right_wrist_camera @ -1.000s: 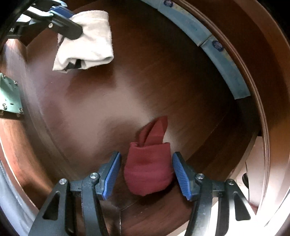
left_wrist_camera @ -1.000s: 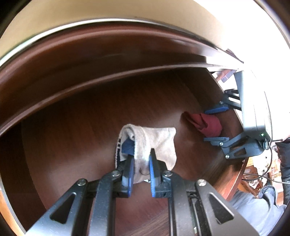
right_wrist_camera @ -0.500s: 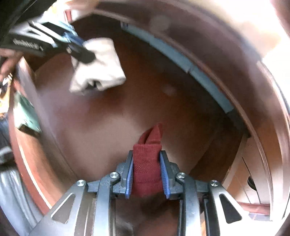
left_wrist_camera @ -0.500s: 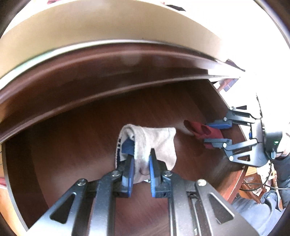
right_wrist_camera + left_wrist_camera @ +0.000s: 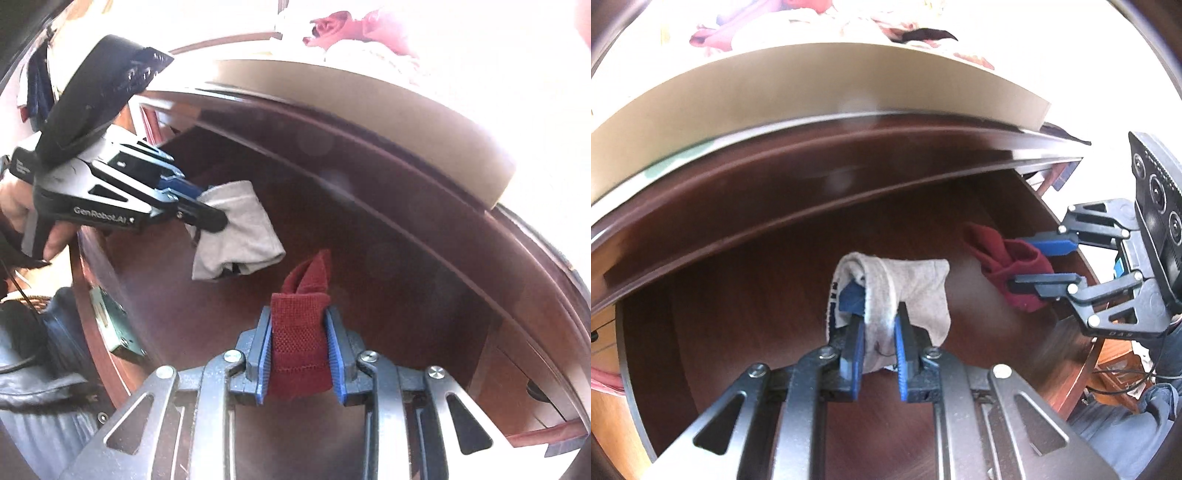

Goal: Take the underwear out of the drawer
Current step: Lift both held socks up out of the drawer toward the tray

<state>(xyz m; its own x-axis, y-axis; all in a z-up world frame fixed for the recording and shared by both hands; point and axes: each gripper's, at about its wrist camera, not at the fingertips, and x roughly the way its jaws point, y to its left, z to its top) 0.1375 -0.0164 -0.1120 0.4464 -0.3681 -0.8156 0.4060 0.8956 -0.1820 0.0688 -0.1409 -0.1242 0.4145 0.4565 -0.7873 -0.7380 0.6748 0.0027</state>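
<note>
My left gripper is shut on folded grey underwear and holds it above the floor of the open dark wood drawer. My right gripper is shut on folded dark red underwear, also lifted over the drawer. In the left wrist view the right gripper shows at right, clamped on the red underwear. In the right wrist view the left gripper shows at upper left with the grey underwear.
The cabinet's top edge overhangs the drawer's back. Mixed clothing lies on the surface above. A metal bracket sits on the drawer's front wall. The person's legs are by the drawer's front.
My right gripper closed on the red underwear and lifted it. Both grippers have risen and pulled back, so the cabinet top and the clothes above now show.
</note>
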